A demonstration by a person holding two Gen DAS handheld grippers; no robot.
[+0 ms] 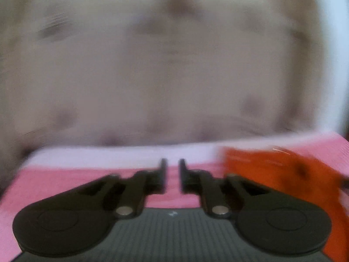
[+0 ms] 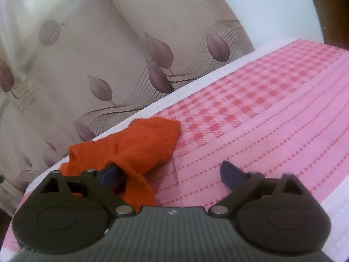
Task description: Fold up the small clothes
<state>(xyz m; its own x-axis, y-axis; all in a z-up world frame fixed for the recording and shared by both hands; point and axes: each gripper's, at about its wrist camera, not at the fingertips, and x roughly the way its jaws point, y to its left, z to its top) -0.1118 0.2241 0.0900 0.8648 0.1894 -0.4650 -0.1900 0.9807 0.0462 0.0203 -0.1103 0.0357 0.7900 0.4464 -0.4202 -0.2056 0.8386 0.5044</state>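
Note:
A small orange garment (image 2: 135, 144) lies crumpled on the pink checked cloth (image 2: 250, 100) near its white far edge. My right gripper (image 2: 172, 174) is open just above the cloth; its left finger (image 2: 111, 175) is partly covered by a fold of the orange garment, its right finger (image 2: 231, 174) is free over the cloth. In the blurred left wrist view the orange garment (image 1: 272, 168) sits to the right of my left gripper (image 1: 173, 174). The left fingers stand a narrow gap apart with nothing seen between them.
A beige curtain (image 2: 87, 65) with purple leaf prints hangs behind the cloth's far edge and fills the blurred left wrist view (image 1: 152, 65). A white wall (image 2: 272, 11) stands at the back right. The pink cloth (image 1: 54, 185) extends to the left.

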